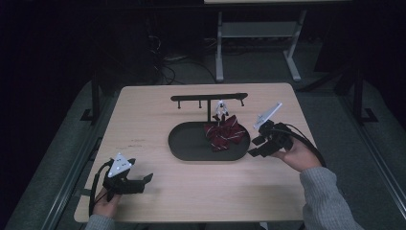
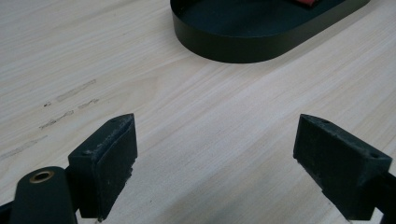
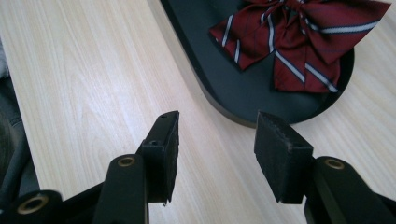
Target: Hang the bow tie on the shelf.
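1. The right gripper [image 3: 215,154] has its jaws parted with nothing between them. They point at the near rim of the tray [image 3: 219,100] and hover just off the table [image 3: 93,84].
2. The left gripper [image 2: 215,163] stands wide and empty, low over bare wood near the table's front left. The tray's end [image 2: 233,46] lies a little beyond it.
3. The bow tie [image 3: 299,42], dark red with pale stripes, lies in the right end of the tray, and its tails spread toward the rim. In the high view it sits just below the stand [image 1: 209,98], whose crossbar carries pegs and a small white clip [image 1: 220,109].
4. The step in hand looks like the right gripper's reach for the bow tie [image 1: 224,132].
5. To do it well, carry the jaws over the rim rather than into it, then lower one pad to each side of the knot or of a thick fold.
6. Keep the opening wide until the cloth sits well between the pads. A pinch on one thin edge is likely to slip or drag the tie across the tray.
7. Close gently and lift straight up, so the tails clear the rim and the stand's post.
8. The left gripper [image 1: 139,182] is best kept where it is, well apart from the tray [image 1: 191,143], ready to steady the tray if it shifts.
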The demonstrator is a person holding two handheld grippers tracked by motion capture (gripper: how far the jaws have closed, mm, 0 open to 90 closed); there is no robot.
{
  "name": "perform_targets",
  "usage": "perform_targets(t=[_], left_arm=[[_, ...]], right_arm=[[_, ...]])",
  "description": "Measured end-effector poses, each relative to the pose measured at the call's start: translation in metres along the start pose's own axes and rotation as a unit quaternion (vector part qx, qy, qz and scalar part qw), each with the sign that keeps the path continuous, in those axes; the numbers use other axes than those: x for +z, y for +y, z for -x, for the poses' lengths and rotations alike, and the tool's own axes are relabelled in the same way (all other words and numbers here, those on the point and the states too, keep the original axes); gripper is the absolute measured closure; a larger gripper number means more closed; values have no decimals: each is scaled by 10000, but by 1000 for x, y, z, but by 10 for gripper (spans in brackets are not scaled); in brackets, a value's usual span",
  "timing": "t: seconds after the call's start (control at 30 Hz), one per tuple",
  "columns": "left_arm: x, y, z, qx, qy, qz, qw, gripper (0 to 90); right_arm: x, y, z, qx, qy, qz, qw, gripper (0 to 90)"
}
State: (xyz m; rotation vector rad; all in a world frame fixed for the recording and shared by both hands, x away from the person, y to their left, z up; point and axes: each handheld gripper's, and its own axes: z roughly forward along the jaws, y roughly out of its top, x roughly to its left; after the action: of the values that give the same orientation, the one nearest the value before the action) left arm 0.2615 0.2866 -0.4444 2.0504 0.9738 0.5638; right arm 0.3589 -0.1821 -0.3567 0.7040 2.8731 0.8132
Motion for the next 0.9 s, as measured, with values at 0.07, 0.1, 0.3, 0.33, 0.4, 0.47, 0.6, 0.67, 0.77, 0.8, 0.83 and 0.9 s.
perform_targets(t=[0.07, 0.1, 0.3, 0.33, 0.4, 0.47, 0.6, 0.67, 0.77, 0.8, 0.83, 0.9], left_arm=[[0, 0, 0, -5, -1, 0, 10000, 133], [0, 0, 0, -16, 2, 1, 10000, 133], [0, 0, 1, -16, 8, -24, 10000, 133], [0, 0, 1, -24, 10, -14, 10000, 133], [0, 0, 0, -12, 13, -5, 10000, 133], [0, -1, 0, -27, 11, 5, 10000, 133], [-1, -1, 0, -52, 22, 10, 10000, 133], [0, -1, -1, -51, 27, 3, 10000, 133], [0, -2, -1, -119, 25, 42, 9999, 133], [0, -2, -1, -126, 24, 45, 9999, 133], [0, -2, -1, -126, 20, 43, 9999, 133], [0, -2, -1, -125, 20, 37, 9999, 133]], right_arm=[[1, -3, -1, 24, 16, -6, 10000, 493], [1, -5, -1, 38, 18, -21, 10000, 493], [1, -16, -4, 142, 20, 21, 9999, 494], [1, -19, -4, 105, -2, 19, 9999, 494], [1, -20, -5, 151, -13, 6, 9999, 494], [2, -26, -7, 157, -15, 75, 9998, 495], [3, -32, -9, 165, -44, 88, 9998, 498], [3, -36, -10, 185, -59, 98, 9998, 498], [6, -42, -13, 209, -19, 118, 9997, 498], [6, -43, -13, 220, -20, 113, 9997, 498], [7, -44, -14, 199, -20, 105, 9997, 498], [9, -48, -15, 214, -9, 127, 9997, 498]])
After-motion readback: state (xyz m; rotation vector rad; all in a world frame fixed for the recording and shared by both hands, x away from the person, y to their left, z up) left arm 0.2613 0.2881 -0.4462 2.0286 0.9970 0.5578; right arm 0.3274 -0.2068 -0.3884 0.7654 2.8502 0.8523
